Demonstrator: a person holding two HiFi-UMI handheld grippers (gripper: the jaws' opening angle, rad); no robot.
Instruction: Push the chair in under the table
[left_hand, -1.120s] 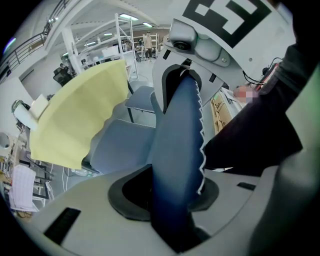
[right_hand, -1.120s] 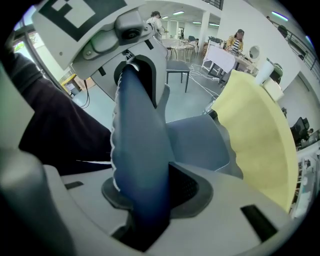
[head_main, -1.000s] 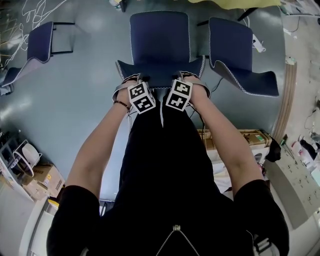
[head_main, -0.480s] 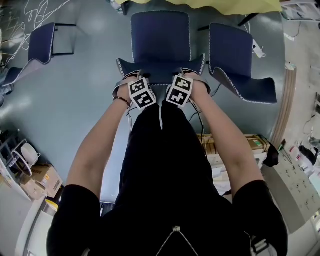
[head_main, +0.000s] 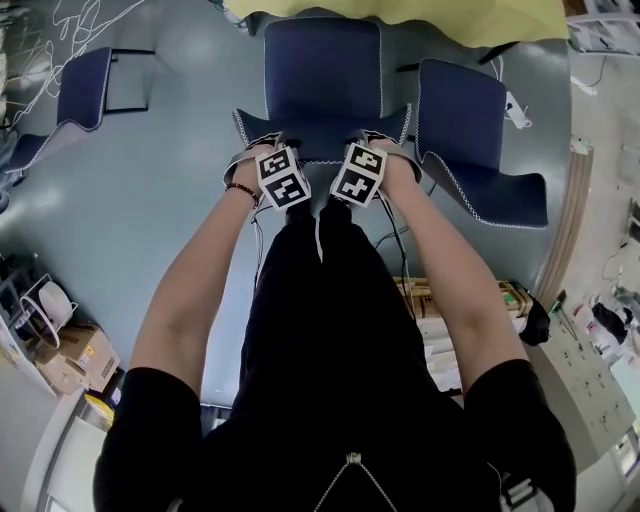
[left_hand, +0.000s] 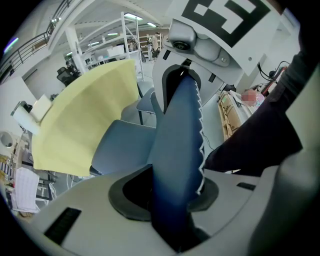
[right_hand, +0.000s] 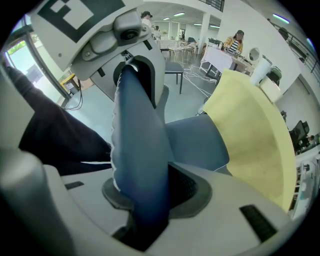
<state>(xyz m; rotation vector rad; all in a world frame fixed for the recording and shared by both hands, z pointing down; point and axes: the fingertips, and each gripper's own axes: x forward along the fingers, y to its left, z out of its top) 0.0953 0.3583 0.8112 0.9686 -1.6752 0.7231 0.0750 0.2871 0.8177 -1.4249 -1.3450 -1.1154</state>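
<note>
Before the yellow table, on grey floor, left tool and right tool pinch the chair.

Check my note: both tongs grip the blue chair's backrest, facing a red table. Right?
Not quite: the table is yellow, not red, as the head view shows. The left tongs and right tongs do grip the blue chair by its backrest.

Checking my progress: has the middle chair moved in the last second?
Yes. The chair has slid toward the yellow table, pulling ahead of the neighbouring chair.
</note>
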